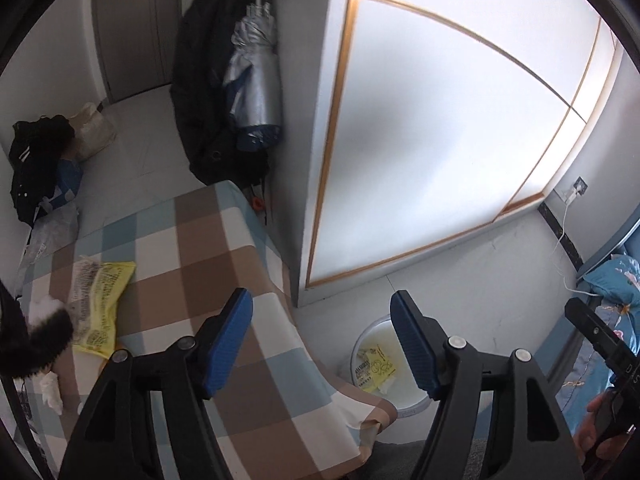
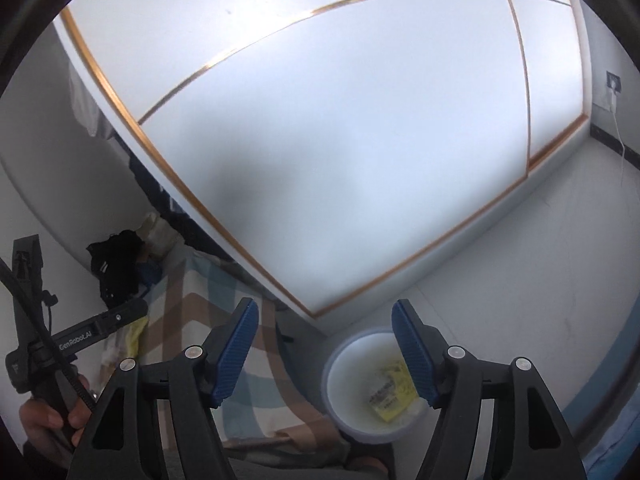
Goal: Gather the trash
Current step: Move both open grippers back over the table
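Note:
A yellow printed wrapper (image 1: 100, 304) lies on the checked tablecloth (image 1: 192, 248) at the left, with crumpled white tissue (image 1: 52, 390) near it. A white trash bin (image 1: 380, 364) stands on the floor by the table's right edge and holds a yellow wrapper (image 1: 376, 366); the bin also shows in the right wrist view (image 2: 372, 388) with the yellow wrapper (image 2: 390, 396) inside. My left gripper (image 1: 322, 338) is open and empty above the table's corner. My right gripper (image 2: 324, 344) is open and empty above the bin.
A white wardrobe with gold trim (image 1: 440, 128) fills the back. Dark bags and a silver umbrella (image 1: 252, 80) hang by it. Black clothes and bags (image 1: 36, 160) lie on the floor at left. A bed with blue bedding (image 1: 612, 280) is at right.

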Tool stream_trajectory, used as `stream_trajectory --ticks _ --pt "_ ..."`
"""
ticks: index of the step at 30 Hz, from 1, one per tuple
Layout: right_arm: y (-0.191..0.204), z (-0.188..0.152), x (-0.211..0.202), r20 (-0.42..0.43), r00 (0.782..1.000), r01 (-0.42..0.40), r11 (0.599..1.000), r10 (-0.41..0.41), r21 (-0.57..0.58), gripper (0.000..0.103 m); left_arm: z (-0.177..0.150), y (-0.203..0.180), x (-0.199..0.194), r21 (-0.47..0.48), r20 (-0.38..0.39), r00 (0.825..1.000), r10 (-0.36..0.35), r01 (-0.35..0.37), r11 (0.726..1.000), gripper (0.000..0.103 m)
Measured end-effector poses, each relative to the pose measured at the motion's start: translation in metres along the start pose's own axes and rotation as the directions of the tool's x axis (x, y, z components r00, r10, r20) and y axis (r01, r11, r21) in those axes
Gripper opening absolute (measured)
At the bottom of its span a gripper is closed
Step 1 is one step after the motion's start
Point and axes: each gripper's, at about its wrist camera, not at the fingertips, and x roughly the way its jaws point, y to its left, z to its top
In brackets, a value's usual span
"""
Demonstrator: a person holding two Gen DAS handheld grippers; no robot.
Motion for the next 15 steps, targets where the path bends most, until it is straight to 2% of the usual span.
stream_trajectory --ticks 4,7,10,15 --pt "0.047 0.004 -0.018 0.032 0.998 -0.057 0.997 0.058 -0.051 0.073 -0.005 0.034 -0.026 -0.042 0.081 0.996 0.025 -0.021 0.999 0.078" --pt "0.084 0.003 -0.029 0.058 0.993 -0.094 0.990 0.101 -0.105 0.078 -0.010 0.055 -0.042 -0.061 0.099 0.993 0.064 -0.058 0.996 0.078" --pt "0.122 0.004 -0.036 0.078 0.986 -0.134 0.979 0.147 -0.153 0.081 -0.017 0.086 -0.061 -0.120 0.129 0.988 0.089 -0.074 0.990 0.078" --pt "0.175 -0.003 -0.036 0.080 0.972 -0.200 0.958 0.220 -0.205 0.085 -0.025 0.128 -0.089 -0.188 0.181 0.971 0.155 -0.121 0.975 0.078"
